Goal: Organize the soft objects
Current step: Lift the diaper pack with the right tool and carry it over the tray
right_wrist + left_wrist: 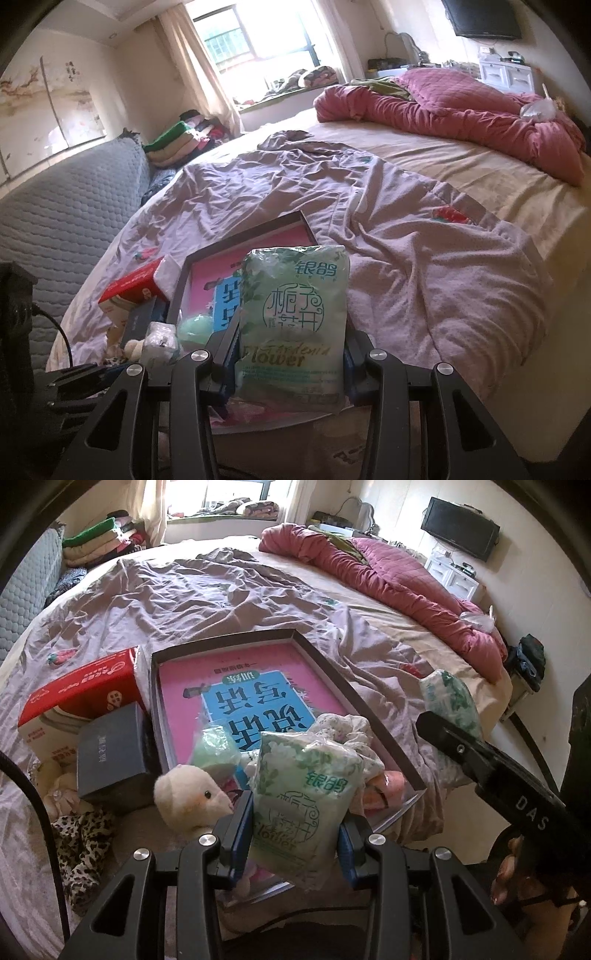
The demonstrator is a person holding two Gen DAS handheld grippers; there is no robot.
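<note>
My left gripper (295, 834) is shut on a green tissue pack (303, 797) and holds it over the near end of a shallow dark tray (221, 644) with a pink and blue book inside. My right gripper (291, 354) is shut on a second green tissue pack (295, 314), upright, just right of the tray (243, 229); this pack and gripper also show in the left wrist view (450, 701). A white plush toy (192, 794), a light green soft object (214, 746) and floral cloth (347, 727) lie at the tray's near end.
A red and white box (77, 698) and a dark blue box (110, 753) sit left of the tray. Leopard-print fabric (81, 849) lies near left. A rumpled mauve sheet (406, 240) covers the bed; a red quilt (461, 107) lies at its far right. Folded clothes (177, 144) are stacked beyond.
</note>
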